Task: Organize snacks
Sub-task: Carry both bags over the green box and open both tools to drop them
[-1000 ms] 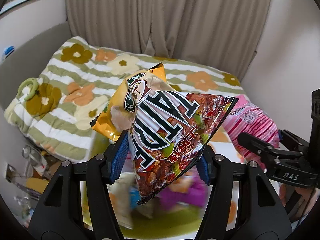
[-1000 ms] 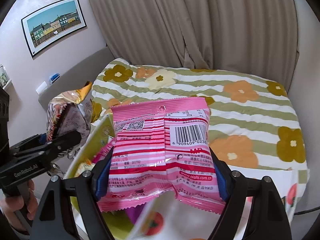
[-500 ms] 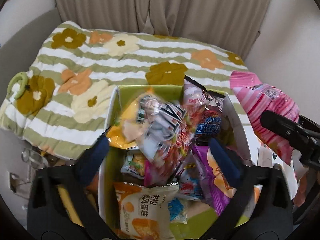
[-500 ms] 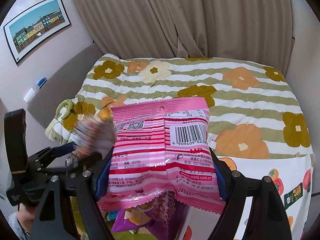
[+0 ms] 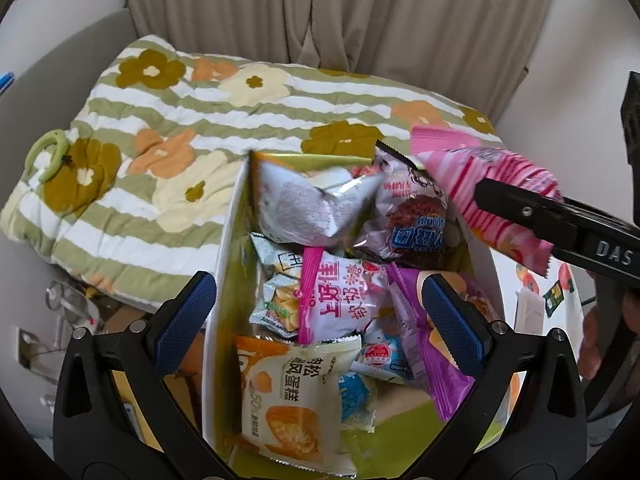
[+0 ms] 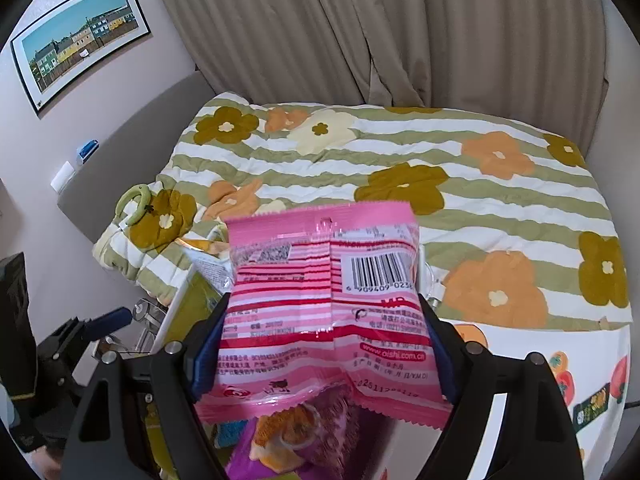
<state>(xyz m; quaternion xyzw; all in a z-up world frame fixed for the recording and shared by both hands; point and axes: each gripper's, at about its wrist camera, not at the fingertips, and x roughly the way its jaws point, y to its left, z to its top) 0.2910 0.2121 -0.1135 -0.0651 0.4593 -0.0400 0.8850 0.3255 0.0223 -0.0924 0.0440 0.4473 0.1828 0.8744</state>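
Note:
A white box with a green inside (image 5: 224, 264) holds several snack packs. A silver-backed chip bag (image 5: 304, 208) lies at its far end. My left gripper (image 5: 316, 320) is open and empty above the box. My right gripper (image 6: 320, 344) is shut on a pink striped snack pack (image 6: 324, 304) and holds it over the box's right side. The pink pack (image 5: 492, 184) and the right gripper's black finger (image 5: 540, 212) also show in the left wrist view. A purple snack pack (image 6: 296, 440) shows below the pink one.
A bed with a green striped flower quilt (image 5: 168, 152) lies behind the box. A green ring (image 5: 48, 152) rests on the quilt's left. A white cloth with fruit prints (image 6: 580, 376) is at the right. Curtains (image 6: 380, 32) hang behind.
My left gripper opened and let go of the chip bag, which dropped into the far end of the box. My right gripper carried the pink pack closer over the box.

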